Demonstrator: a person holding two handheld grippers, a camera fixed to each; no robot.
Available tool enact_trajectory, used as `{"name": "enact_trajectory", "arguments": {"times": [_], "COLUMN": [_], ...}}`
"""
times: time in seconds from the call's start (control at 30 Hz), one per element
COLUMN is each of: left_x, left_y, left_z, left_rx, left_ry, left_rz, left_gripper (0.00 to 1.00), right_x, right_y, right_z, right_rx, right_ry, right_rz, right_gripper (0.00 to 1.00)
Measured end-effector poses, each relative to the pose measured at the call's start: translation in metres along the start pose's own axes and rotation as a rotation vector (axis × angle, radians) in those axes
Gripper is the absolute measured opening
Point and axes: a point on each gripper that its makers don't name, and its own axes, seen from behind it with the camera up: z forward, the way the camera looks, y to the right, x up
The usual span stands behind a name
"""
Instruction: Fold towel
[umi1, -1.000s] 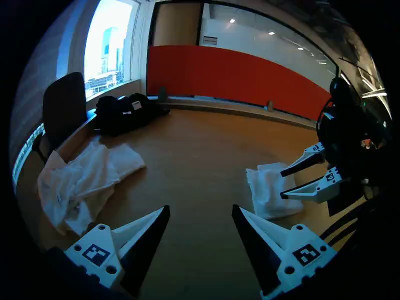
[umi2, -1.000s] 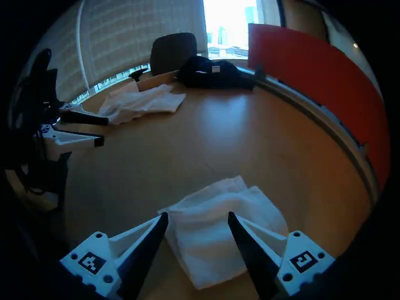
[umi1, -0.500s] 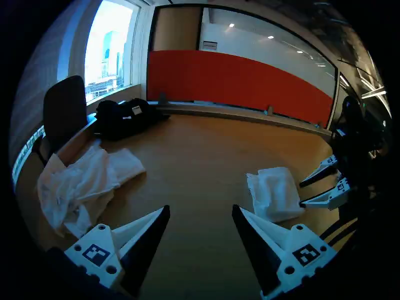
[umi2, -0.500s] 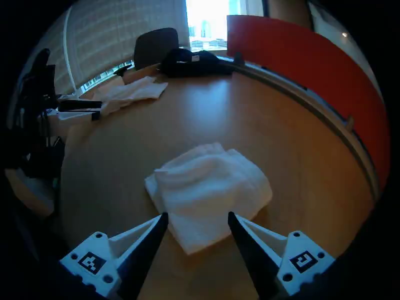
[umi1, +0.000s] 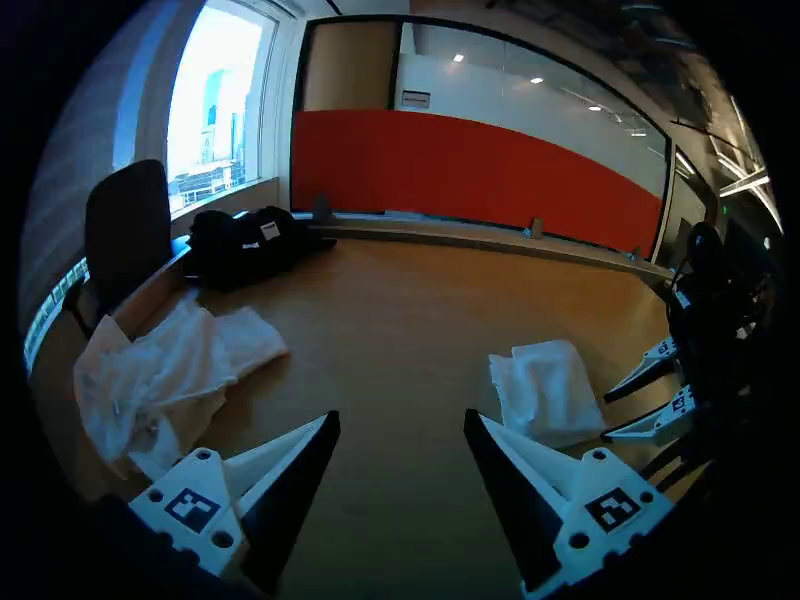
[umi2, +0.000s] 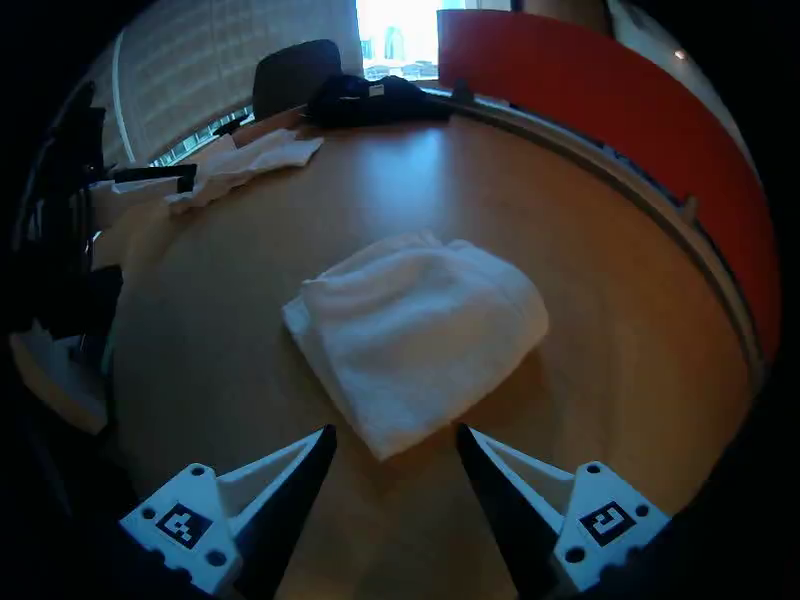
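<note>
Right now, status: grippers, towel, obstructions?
Left gripper and right gripper open, holding nothing. Folded white terry towel lies on wooden table just ahead of right gripper. Crumpled white cloths and black bag far off, not obstructing.

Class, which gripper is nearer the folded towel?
Right. The right gripper sits just short of the folded towel, open toward it; the left gripper is farther off, the towel ahead to its right.

The folded towel (umi2: 420, 335) lies on the table (umi2: 610, 300) just ahead of the right gripper (umi2: 395, 432) (jaws apart, empty).
</note>
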Motion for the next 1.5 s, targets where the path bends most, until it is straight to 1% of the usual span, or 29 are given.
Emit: {"name": "enact_trajectory", "arguments": {"times": [0.2,0.3,0.4,0.63,0.67,0.8,0.83,1.03,1.13,1.3,1.5], "left_x": [0.001,0.0,0.0,0.001,0.001,0.003,0.003,0.002,0.002,0.002,0.006], "left_y": [-0.001,-0.003,-0.003,-0.004,-0.003,-0.003,-0.004,-0.006,-0.007,-0.006,-0.006], "left_z": [-0.002,-0.003,-0.003,-0.003,-0.003,-0.003,-0.003,-0.005,-0.005,-0.006,-0.007], "left_rx": [0.001,0.003,0.004,0.005,0.004,0.004,0.004,0.008,0.009,0.008,0.008], "left_ry": [0.005,0.007,0.01,0.011,0.012,0.013,0.014,0.012,0.012,0.01,0.014], "left_rz": [0.002,0.003,0.001,0.004,0.005,0.009,0.009,0.01,0.011,0.015,0.016], "left_gripper": [0.92,0.92,0.92,0.92,0.92,0.92,0.92,0.92,0.92,0.92,0.92], "right_x": [-0.004,-0.007,-0.009,-0.011,-0.011,-0.012,-0.012,-0.01,-0.008,-0.002,0.02], "right_y": [-0.005,-0.004,-0.002,-0.002,-0.002,-0.003,-0.003,-0.004,-0.003,-0.002,0.004], "right_z": [0.004,0.005,0.006,0.007,0.007,0.007,0.007,0.006,0.005,0.001,-0.012], "right_rx": [0.001,-0.007,-0.02,-0.026,-0.026,-0.023,-0.022,-0.018,-0.02,-0.011,-0.017], "right_ry": [-0.008,-0.012,-0.011,-0.002,0.0,0.003,0.005,0.016,0.022,0.037,0.076], "right_rz": [0.004,0.01,0.017,0.048,0.05,0.056,0.055,0.047,0.043,0.041,0.015], "right_gripper": [0.87,0.82,0.73,0.55,0.51,0.29,0.26,0.11,0.08,0.07,0.07]}}
